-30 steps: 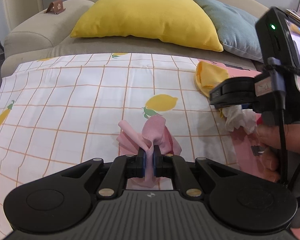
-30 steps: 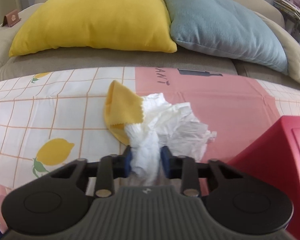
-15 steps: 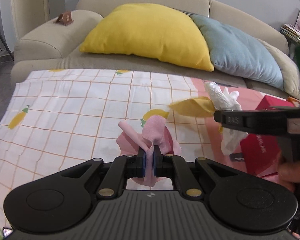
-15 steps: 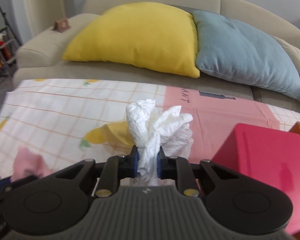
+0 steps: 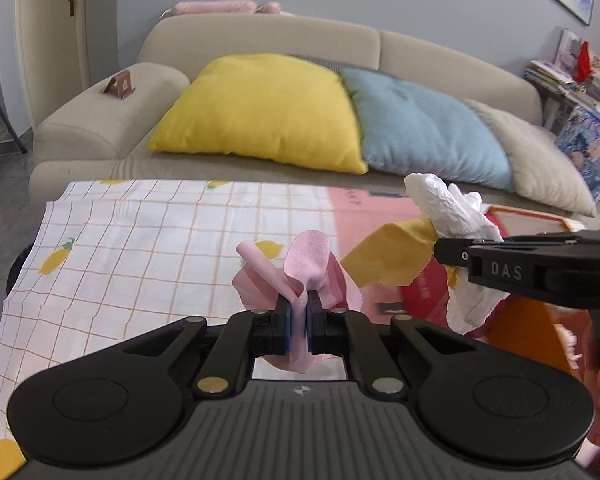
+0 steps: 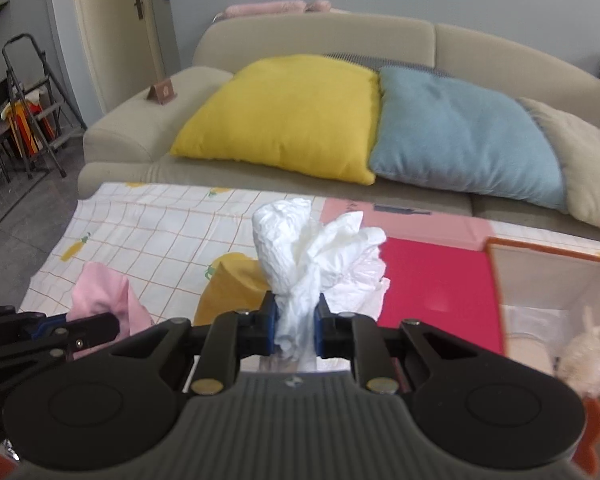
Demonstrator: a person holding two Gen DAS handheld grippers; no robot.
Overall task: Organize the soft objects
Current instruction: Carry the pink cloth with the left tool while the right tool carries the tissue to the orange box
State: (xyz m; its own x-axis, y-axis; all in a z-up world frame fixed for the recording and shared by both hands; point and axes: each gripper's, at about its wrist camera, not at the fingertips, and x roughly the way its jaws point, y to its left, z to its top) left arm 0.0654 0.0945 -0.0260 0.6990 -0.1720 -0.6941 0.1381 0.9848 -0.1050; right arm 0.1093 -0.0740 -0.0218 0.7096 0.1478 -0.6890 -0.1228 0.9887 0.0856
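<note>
The left gripper [image 5: 299, 320] is clenched on a pink cloth [image 5: 300, 276], the fabric pinched between its blue pads with loose folds standing up above the jaws and a tail hanging below, so the piece is clear of the table. The right gripper [image 6: 296, 330] grasps a crumpled white tissue wad [image 6: 316, 248]; its jaws have just been closing on this bulkier bundle, and the pads now press into its waist. A yellow cloth [image 5: 392, 252] hangs beside the tissue in the left wrist view and seems to ride with it, though whether it is caught in the pads or only tangled in the tissue cannot be told.

Both loads sit above the lemon-print tablecloth [image 5: 140, 240], in front of a sofa [image 6: 320, 36] bearing a yellow cushion [image 6: 288, 116] and a blue cushion [image 6: 460, 136]. To the right, a red box [image 6: 436, 292] lies next to an orange-rimmed bin [image 6: 548, 252], in which something pale and fluffy already rests.

Pinching each item near its middle gathers the limp material so nothing drags on the way. The likely destination is the bin on the right, and the right gripper is the nearer to it. The dangling yellow cloth could slip free if it is not truly clamped.
</note>
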